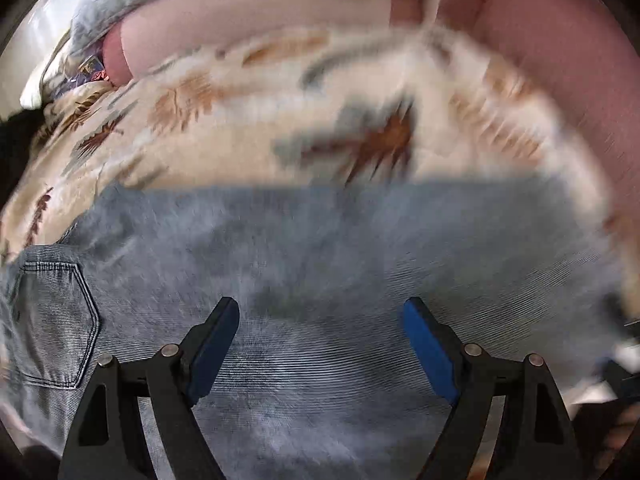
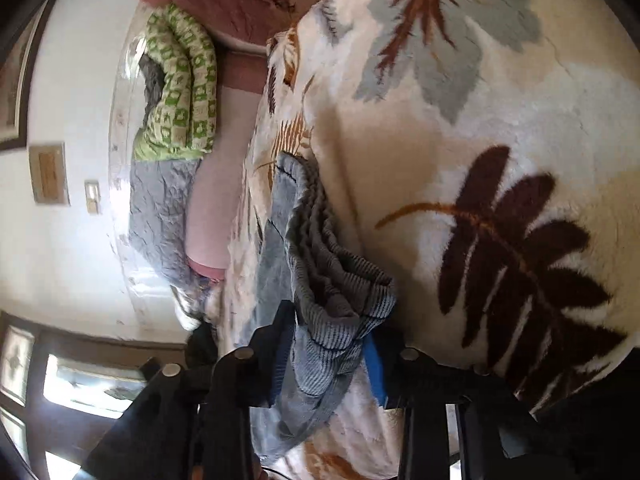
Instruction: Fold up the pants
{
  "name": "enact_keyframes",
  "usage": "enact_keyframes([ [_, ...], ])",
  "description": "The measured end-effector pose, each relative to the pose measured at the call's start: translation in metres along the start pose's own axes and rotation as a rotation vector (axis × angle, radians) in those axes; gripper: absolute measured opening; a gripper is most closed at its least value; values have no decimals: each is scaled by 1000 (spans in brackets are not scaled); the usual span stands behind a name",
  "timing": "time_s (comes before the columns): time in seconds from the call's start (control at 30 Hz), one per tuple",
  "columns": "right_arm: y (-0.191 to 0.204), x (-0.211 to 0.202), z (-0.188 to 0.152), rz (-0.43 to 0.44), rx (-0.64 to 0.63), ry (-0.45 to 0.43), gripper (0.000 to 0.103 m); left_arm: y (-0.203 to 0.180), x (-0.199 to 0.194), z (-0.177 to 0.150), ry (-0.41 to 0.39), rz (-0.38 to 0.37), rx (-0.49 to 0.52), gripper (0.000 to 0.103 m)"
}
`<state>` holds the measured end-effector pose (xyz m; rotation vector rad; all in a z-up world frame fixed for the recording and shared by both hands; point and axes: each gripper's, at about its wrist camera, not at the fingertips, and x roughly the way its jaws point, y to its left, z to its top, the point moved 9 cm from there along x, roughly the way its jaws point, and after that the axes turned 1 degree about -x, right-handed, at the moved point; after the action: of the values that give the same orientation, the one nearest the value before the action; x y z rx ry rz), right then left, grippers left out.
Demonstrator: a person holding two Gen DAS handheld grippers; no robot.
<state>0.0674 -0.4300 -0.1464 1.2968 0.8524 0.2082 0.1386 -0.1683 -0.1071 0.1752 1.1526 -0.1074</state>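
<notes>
Denim pants lie directly beneath the wide-open left gripper, long axis crosswise, while the right gripper clamps a bunched edge.

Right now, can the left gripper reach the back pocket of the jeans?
Probably yes. The left gripper is open over the jeans, and nothing lies between it and the back pocket to its left.

Faded blue ribbed pants on cream leaf-print blanket.

Blue pads on black left gripper and black right gripper; brown, rust and grey-blue leaves ahead of both; beyond, pink sheet, green-and-white checked quilt, grey-blue quilt.
</notes>
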Motion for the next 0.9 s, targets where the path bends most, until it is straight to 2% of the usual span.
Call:
enact_keyframes([
  [0.07, 1, 1, 0, -29, -27, -1, 27, -1, -3, 3, -46, 32, 34, 90],
  [0.1, 1, 0, 0, -35, -34, -1, 27, -1, -9, 4, -44, 35, 45, 90],
  [0.17, 1, 1, 1, -51, -48, -5, 25, 3, -29, 7, -97, -2, 31, 90],
  [0.23, 2, 0, 1, -70, -68, -10, 24, 11, -42, 6, -143, -1, 23, 90],
  [0.3, 4, 1, 1, -96, -93, -15, 22, 21, -32, -2, -114, 62, 32, 90],
  [0.33, 6, 2, 1, -120, -112, -18, 21, 19, -11, -12, -36, 77, 73, 91],
  [0.37, 8, 2, 1, -142, -131, -19, 20, 16, 2, -16, -23, 73, 97, 93],
  [0.4, 9, 1, 0, -160, -148, -21, 19, 19, 0, -12, -73, 89, 94, 99],
  [0.47, 17, 0, 0, -216, -198, -26, 19, 20, -2, -10, -69, 94, 101, 99],
  [0.53, 25, -2, 0, -248, -230, -29, 19, 20, 0, -10, -69, 85, 104, 99],
  [0.63, 37, -3, 0, -296, -278, -34, 19, 26, 4, -11, -70, 22, 63, 99],
  [0.73, 51, -2, -3, -352, -332, -34, 19, 26, 4, -11, -77, 16, 63, 99],
  [0.9, 97, -3, -11, -398, -468, -54, 19, 30, 0, -11, -81, -39, 45, 98],
])
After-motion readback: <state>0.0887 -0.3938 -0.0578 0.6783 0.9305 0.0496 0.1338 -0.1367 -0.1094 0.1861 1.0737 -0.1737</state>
